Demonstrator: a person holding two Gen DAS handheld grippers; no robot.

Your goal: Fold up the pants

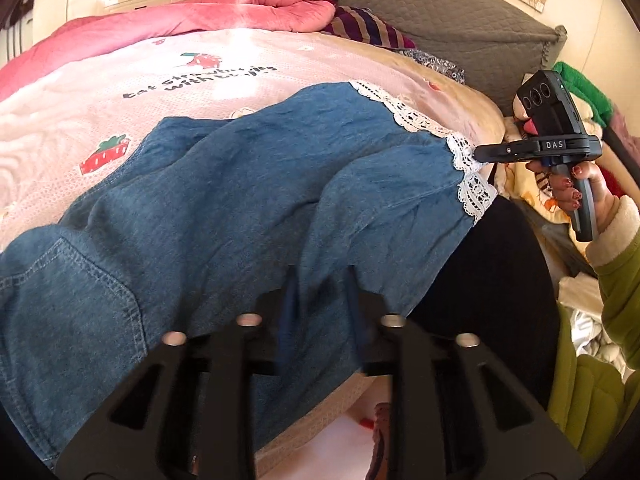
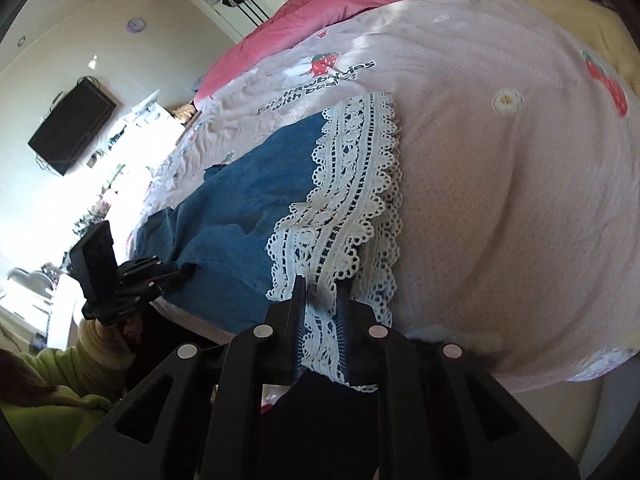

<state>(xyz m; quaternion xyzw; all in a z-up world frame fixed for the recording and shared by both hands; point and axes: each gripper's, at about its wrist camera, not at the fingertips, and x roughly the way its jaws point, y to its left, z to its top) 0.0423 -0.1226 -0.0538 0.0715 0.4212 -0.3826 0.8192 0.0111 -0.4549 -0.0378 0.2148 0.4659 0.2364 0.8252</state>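
Blue denim pants with white lace hems lie across the bed, waist to the left, legs to the right. My left gripper is shut on the near edge of the denim at mid-leg. My right gripper is shut on the lace hem at the leg end. It also shows in the left wrist view, pinching the lace. The left gripper shows in the right wrist view, closed on the denim.
A pink strawberry-print bedspread covers the bed, with a pink quilt and a striped cushion at the far side. A grey headboard stands behind. Piled clothes lie at the right. A wall TV hangs opposite.
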